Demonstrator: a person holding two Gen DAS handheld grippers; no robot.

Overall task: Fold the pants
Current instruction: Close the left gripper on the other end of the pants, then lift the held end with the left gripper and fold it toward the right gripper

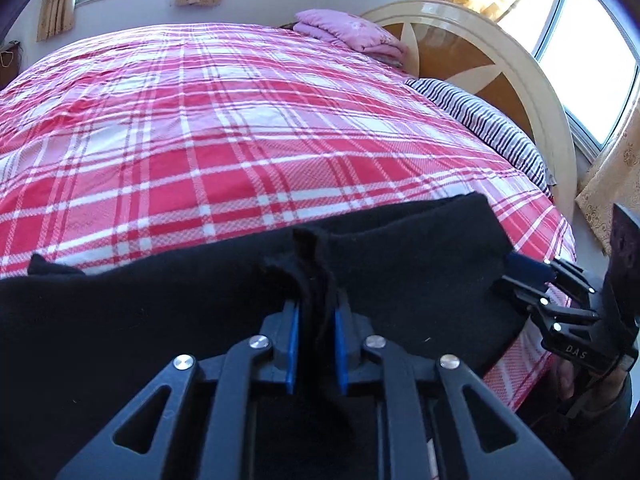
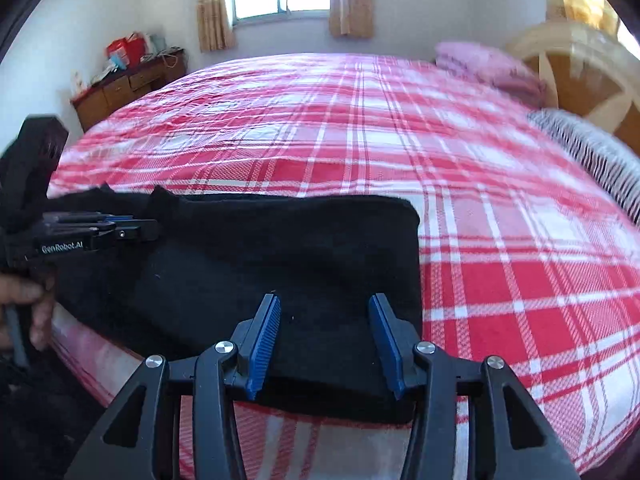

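Red-and-white plaid bedspread (image 1: 224, 128) covers the bed in the left wrist view, curtained windows behind; the left gripper (image 1: 316, 320) pinches a bunch of the black fleece pants (image 1: 120, 320) at the near edge. In the right wrist view, the right gripper (image 2: 324, 336) hangs spread above the pants' folded end (image 2: 300, 264).

Blurred and cut-off parts

The black fleece pants (image 1: 160, 320) run past the left wrist view's lower edge; the striped pillow (image 2: 592, 160) is blurred.
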